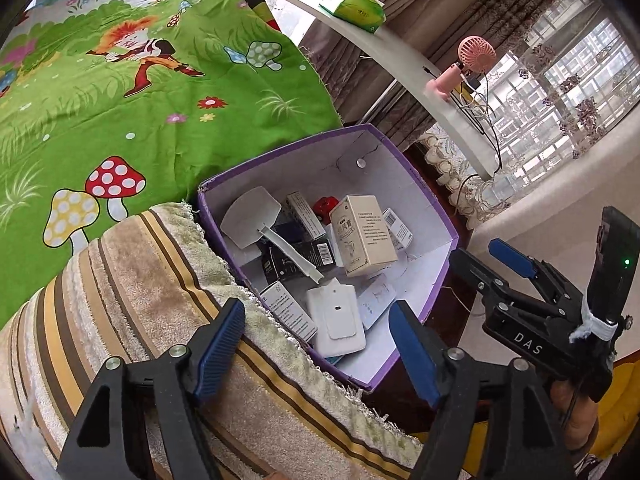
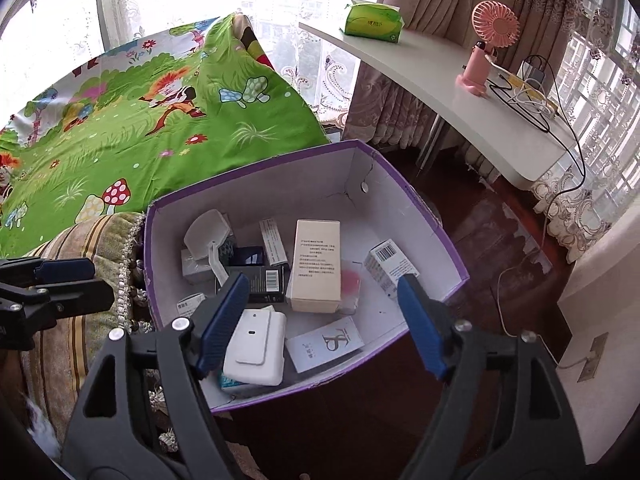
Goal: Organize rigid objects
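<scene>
A purple cardboard box [image 1: 416, 184] [image 2: 452, 248] with white inside stands beside the bed. It holds several rigid items: a tall cream carton [image 1: 364, 232] [image 2: 318, 264], a white power bank [image 1: 338, 320] [image 2: 256, 344], a white hand mirror [image 1: 250, 216] [image 2: 204, 236], a black barcode box [image 1: 316, 254] [image 2: 264, 280] and small white cartons. My left gripper [image 1: 316, 344] is open and empty above the box's near corner. My right gripper [image 2: 320, 320] is open and empty over the box; it shows in the left wrist view [image 1: 496, 264].
A striped towel [image 1: 132, 300] and a green cartoon bedsheet [image 1: 132, 92] cover the bed to the left. A white curved desk [image 2: 460, 108] at the back right carries a pink fan [image 2: 486, 44], a green tissue pack [image 2: 372, 20] and cables. Dark wood floor [image 2: 480, 232] lies right of the box.
</scene>
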Action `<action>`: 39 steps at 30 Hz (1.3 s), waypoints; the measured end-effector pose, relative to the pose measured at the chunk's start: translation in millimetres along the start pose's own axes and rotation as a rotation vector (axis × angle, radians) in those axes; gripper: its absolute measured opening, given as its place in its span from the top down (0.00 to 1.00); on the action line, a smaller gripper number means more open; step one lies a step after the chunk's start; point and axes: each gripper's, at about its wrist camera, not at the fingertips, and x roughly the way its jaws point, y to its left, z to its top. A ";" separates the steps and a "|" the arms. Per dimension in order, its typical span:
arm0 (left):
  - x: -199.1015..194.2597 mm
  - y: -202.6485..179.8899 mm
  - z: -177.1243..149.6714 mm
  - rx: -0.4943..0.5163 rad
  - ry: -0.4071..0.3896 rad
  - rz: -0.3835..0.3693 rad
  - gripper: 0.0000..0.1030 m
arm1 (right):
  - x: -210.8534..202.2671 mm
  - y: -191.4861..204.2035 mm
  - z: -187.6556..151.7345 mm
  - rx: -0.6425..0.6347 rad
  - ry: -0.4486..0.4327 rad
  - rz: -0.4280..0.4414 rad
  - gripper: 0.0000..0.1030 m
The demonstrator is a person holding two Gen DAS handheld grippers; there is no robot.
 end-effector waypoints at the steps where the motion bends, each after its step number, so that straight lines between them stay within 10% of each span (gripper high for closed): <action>1: 1.3 -3.0 -0.6 0.016 0.003 0.015 0.25 | 1.3 -1.0 -2.7 0.005 0.006 -0.005 0.23; 13: 2.6 -16.5 -3.3 0.113 -0.027 0.135 0.03 | 14.0 -7.6 -16.0 0.035 0.041 -0.004 0.23; 39: 6.0 -13.6 -4.9 0.108 -0.007 0.122 0.03 | 16.7 -5.8 -18.0 0.033 0.049 -0.004 0.23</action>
